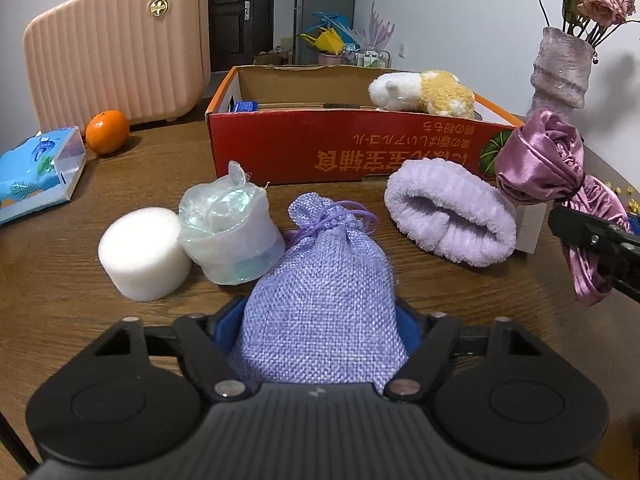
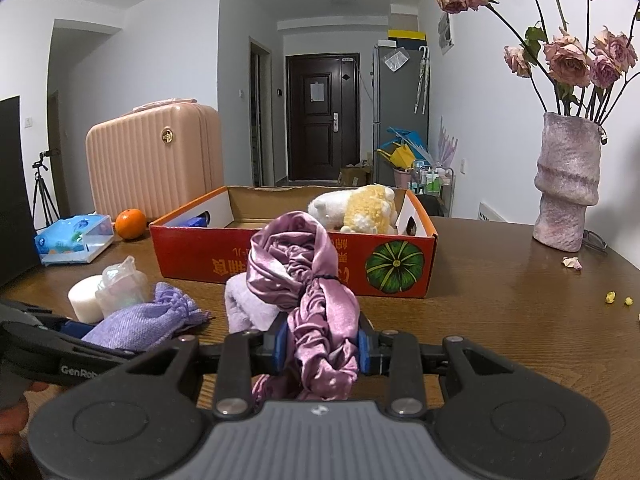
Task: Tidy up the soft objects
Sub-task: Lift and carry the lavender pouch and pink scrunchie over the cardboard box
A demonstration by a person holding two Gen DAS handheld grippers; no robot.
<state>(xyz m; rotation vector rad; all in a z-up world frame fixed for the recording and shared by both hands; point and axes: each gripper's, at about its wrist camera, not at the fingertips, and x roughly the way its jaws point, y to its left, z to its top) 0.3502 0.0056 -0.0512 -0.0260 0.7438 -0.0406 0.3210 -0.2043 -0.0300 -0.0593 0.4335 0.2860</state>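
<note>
Both grippers are loaded, so the step in hand looks like carrying two soft things to the open red cardboard box (image 2: pixel 292 264) at the far side of the brown wooden table (image 2: pixel 500 312). The left gripper (image 1: pixel 320 320) has its blue pads pressed against the sides of a lilac woven drawstring pouch (image 1: pixel 320 280), which sits on the table in the near middle, its tied neck pointing toward the box; the weave bulges between the jaws, so the clamp appears seated. The right gripper (image 2: pixel 322 350) is clamped on the gathered tail of a shiny mauve satin bonnet (image 2: pixel 304 276), whose knotted bulk stands raised just in front of the box's near wall. A white and yellow plush toy (image 2: pixel 356 208) already lies in the box's far right corner. Left on the table are a fluffy lilac towel roll (image 1: pixel 452 216), a white foam cylinder (image 1: pixel 142 252) and a clear plastic-wrapped roll (image 1: pixel 230 232). Next, each load probably needs lifting over the box's near wall before release; the bonnet is closer, and its dangling tail could catch the rim.
</note>
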